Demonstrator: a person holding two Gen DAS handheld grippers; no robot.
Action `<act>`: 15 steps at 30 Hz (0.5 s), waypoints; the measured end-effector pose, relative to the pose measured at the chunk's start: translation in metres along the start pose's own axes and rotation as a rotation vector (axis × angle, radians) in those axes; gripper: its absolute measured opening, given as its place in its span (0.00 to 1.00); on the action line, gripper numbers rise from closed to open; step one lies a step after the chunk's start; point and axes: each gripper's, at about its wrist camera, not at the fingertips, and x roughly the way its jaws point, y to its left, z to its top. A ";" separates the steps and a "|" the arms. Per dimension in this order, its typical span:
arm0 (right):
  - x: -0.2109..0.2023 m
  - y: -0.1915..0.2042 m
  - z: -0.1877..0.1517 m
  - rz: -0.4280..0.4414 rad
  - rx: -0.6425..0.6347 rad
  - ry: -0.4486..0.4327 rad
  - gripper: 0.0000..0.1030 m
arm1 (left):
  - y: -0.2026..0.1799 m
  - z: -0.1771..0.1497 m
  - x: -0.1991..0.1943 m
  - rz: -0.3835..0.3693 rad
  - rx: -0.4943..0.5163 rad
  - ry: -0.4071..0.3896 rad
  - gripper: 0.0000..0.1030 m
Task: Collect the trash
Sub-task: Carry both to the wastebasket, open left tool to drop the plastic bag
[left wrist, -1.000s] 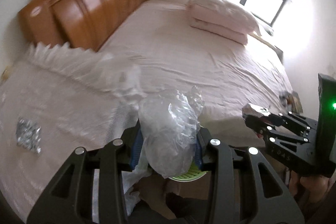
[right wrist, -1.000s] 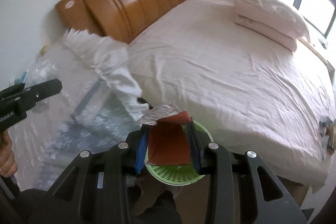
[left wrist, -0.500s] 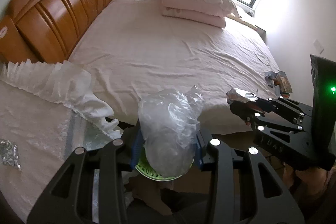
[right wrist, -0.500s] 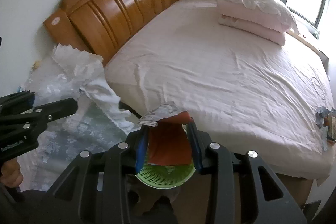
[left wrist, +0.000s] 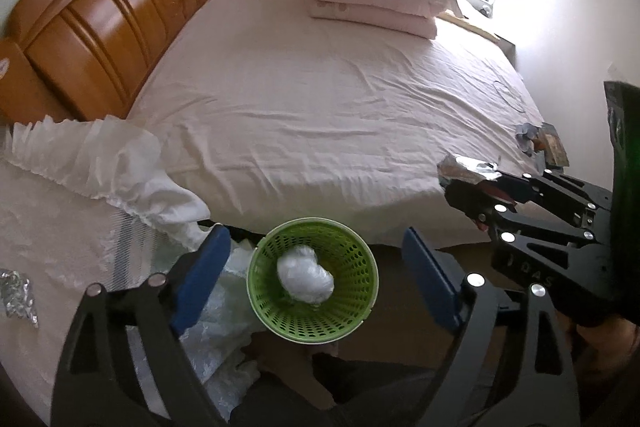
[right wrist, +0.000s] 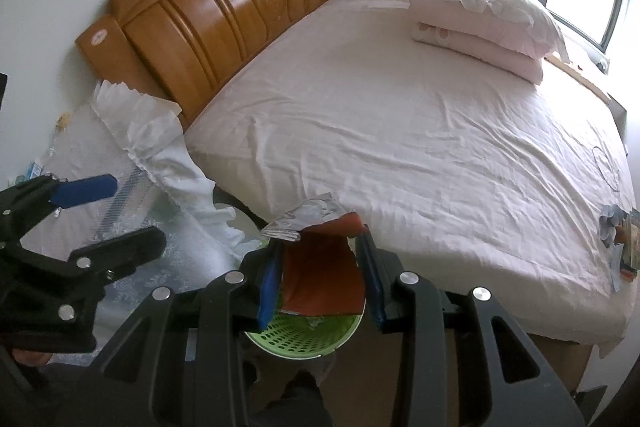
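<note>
1. Landmark for everything here is the round green perforated plastic basket point(left wrist: 313, 279) sitting on the floor by the near edge of the bed point(left wrist: 320, 99).
2. My left gripper point(left wrist: 316, 279) hangs right above the basket with its jaws spread wide and nothing between them. A crumpled wad of clear plastic film point(left wrist: 306, 274) is lying inside the basket.
3. My right gripper point(right wrist: 320, 279) is also over the basket, jaws pinched narrow on a red foil-lined snack wrapper point(right wrist: 322, 279), silver inside flap sticking out the top.
4. Handling-wise the wrapper looks feather-light, thin, floppy and a bit slick. I'd say the grip across the flat middle is the right spot; an edge pinch would probably let it slide out. Being so light, it may flutter sideways when let go, so I'd get low over the basket before opening.
5. More to collect: a crinkled silver foil scrap point(left wrist: 16, 291) on the lace-covered surface point(left wrist: 60, 227) left of the basket, and a small pile of wrappers point(right wrist: 620, 231) on the bed's corner far right of the basket. The foil will crush easily, so grab it across the bulk.
</note>
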 end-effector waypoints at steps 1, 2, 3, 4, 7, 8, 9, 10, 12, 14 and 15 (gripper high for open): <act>0.000 0.001 0.001 0.000 0.000 0.000 0.36 | 0.001 0.000 0.000 0.002 -0.007 0.001 0.83; 0.000 0.001 0.001 0.001 0.000 0.001 0.36 | 0.004 0.000 -0.001 0.002 -0.019 0.003 0.83; 0.000 0.001 0.001 0.001 -0.002 0.001 0.36 | 0.007 0.000 -0.001 0.003 -0.030 0.005 0.83; 0.000 0.002 0.000 0.000 -0.002 0.001 0.36 | 0.009 -0.001 -0.001 0.005 -0.038 0.006 0.83; 0.001 0.002 0.001 0.004 -0.007 0.000 0.36 | 0.017 -0.002 -0.001 0.010 -0.063 0.010 0.83; 0.001 0.004 0.000 0.003 -0.007 0.000 0.36 | 0.020 -0.003 -0.001 0.013 -0.070 0.011 0.83; 0.002 0.005 0.000 0.004 -0.009 0.002 0.36 | 0.023 -0.004 -0.002 0.017 -0.075 0.010 0.83; 0.003 0.006 0.000 0.006 -0.010 0.002 0.36 | 0.024 -0.004 -0.003 0.020 -0.078 0.008 0.83; 0.005 0.007 -0.001 0.010 -0.012 0.007 0.37 | 0.028 -0.005 -0.005 0.032 -0.084 0.000 0.83; 0.009 0.010 -0.001 0.016 -0.016 0.017 0.37 | 0.033 -0.006 -0.008 0.049 -0.093 -0.010 0.83; 0.013 0.012 -0.002 0.022 -0.019 0.026 0.37 | 0.036 -0.007 -0.010 0.060 -0.099 -0.015 0.83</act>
